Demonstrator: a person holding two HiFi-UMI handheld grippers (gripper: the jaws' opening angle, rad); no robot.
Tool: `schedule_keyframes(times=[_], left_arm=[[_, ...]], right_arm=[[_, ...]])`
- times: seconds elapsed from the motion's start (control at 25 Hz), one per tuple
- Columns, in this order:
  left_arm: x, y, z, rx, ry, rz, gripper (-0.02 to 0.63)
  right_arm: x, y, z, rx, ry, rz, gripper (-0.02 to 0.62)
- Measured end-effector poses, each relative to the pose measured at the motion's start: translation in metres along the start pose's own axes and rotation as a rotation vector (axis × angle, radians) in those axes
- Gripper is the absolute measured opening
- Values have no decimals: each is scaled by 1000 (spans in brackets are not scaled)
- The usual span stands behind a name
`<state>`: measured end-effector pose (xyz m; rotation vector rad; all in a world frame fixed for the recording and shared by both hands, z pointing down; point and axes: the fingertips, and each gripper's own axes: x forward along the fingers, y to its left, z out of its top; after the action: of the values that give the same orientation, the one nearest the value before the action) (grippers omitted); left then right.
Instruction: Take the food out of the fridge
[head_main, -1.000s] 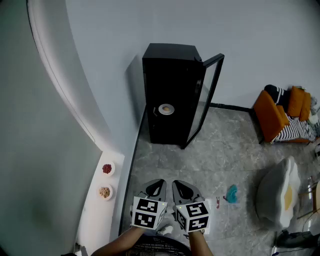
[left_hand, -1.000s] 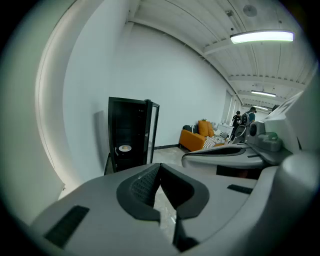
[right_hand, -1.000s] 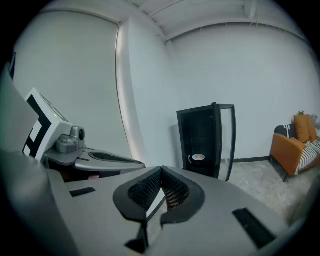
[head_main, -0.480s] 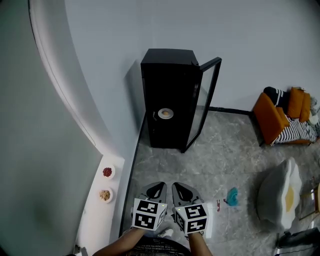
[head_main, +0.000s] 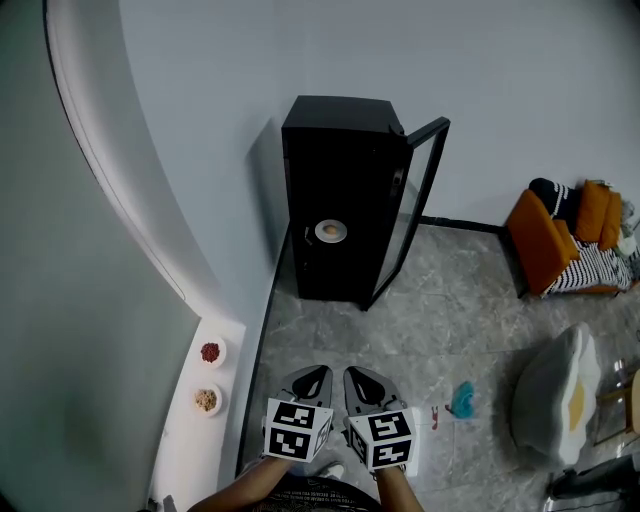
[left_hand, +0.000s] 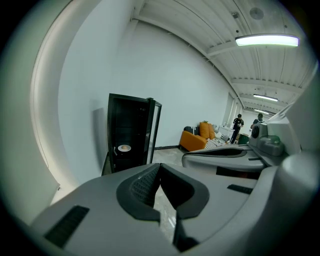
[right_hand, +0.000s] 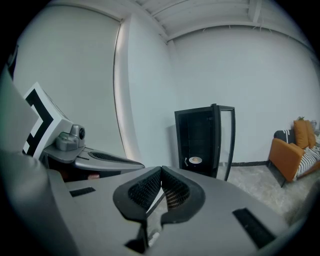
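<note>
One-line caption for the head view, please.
Shut left gripper and right gripper, side by side, face a black fridge, door open, with a plate of food inside.

Left gripper (left_hand: 160, 166) fingers (left_hand: 142, 186) together; food (left_hand: 124, 148) inside open fridge (left_hand: 131, 115).

Looked like an office lounge: orange fabric sofa (head_main: 541, 243) right of the tall black glass-door fridge (head_main: 335, 170), long ceiling strip light (left_hand: 267, 40) overhead.

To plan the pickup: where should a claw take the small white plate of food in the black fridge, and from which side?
Probably its near rim, coming level from the front: the small white plate lies flat inside the black fridge, and the glass door stands open to the right.
</note>
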<state>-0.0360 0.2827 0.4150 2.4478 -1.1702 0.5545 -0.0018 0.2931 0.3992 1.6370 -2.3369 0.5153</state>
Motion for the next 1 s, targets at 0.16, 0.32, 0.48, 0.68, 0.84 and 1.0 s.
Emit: schedule_keyframes(times=[0.16,0.32,0.48,0.68,0.84,1.0], left_arm=[[25,21,16,-4,5,-9,14],[53,41,30,-11,12,-28,14],[82,63,49,-13,13,-52,14],[108,88,73,-15,21,-79,14],[123,111,91,-17,22,-101,14],[135,137,104,-34,22,-112,14]], right_arm=[[29,-12,12,9,7,-14,20],[61,-24,23,13,8,-26,20],[96,-37,38,10,17,-45,20],[134,-48,58,15,34,-60,20],[163,-51,74,15,46,-75,20],[189,-46,92,19,50,-80,20]])
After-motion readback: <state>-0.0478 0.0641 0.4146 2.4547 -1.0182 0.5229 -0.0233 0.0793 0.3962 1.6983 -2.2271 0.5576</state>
